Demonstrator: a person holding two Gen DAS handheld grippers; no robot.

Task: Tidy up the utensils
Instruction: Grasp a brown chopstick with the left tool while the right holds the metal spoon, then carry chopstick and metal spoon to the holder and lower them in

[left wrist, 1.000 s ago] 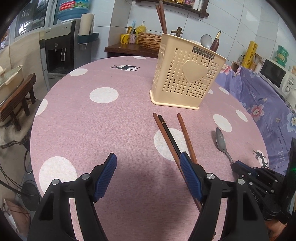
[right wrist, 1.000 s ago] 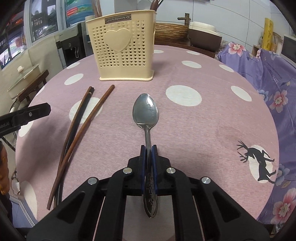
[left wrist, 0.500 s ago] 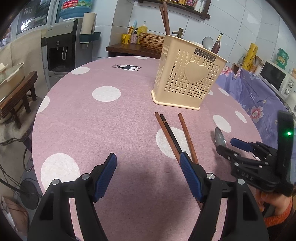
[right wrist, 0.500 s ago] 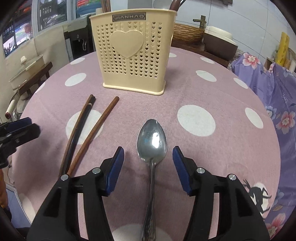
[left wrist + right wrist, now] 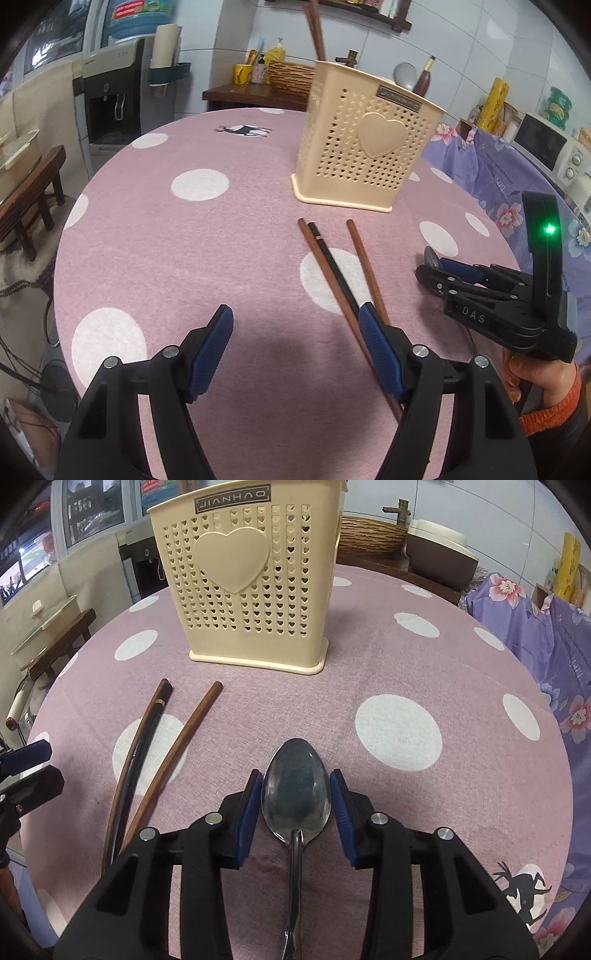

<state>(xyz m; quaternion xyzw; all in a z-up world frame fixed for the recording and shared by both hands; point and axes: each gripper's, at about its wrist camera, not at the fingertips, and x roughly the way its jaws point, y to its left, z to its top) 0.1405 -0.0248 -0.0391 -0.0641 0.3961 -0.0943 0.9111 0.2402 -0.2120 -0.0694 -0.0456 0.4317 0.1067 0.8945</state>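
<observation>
A round surface in pink cloth with white dots is carrying everything. Toward 12 o'clock in the right wrist view, a cream perforated utensil holder with a raised heart is standing upright, with chopsticks and other handles sticking up out of it in the left wrist view. At about 9 o'clock from the spoon, three chopsticks are lying loose on the cloth, two touching and one slightly apart. The left tool is hanging wide open above the cloth, gripping nothing, its right finger over the chopsticks' near ends. The right tool is sitting partly open, its blue pads flanking the bowl of the metal spoon, which is lying flat, its handle running toward 6 o'clock.
</observation>
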